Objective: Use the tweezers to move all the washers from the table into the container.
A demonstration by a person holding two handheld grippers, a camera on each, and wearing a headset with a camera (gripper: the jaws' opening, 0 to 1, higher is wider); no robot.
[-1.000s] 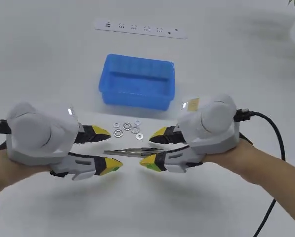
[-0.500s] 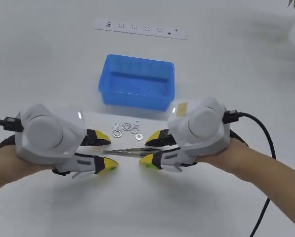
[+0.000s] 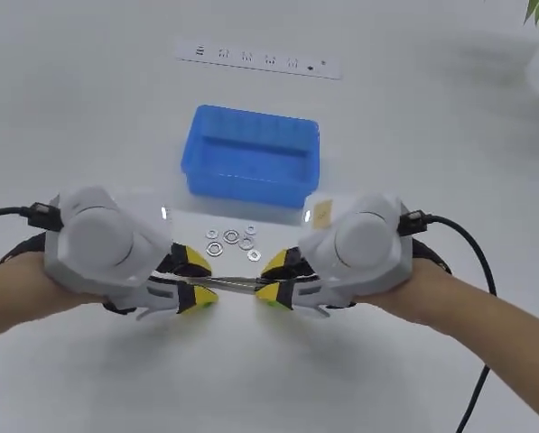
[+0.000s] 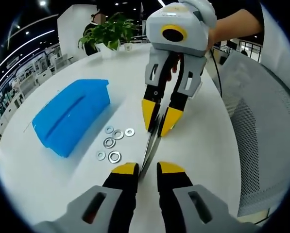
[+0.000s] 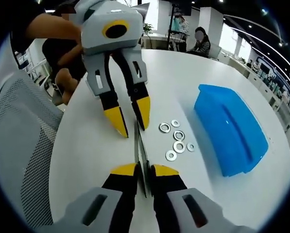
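The tweezers are laid flat on the table, spanned between two facing tools. One end is straddled by the left tool, whose jaws are held slightly apart. The other end is flanked closely by the right tool; whether it is clamped cannot be told. The washers are clustered just beyond, near the blue container.
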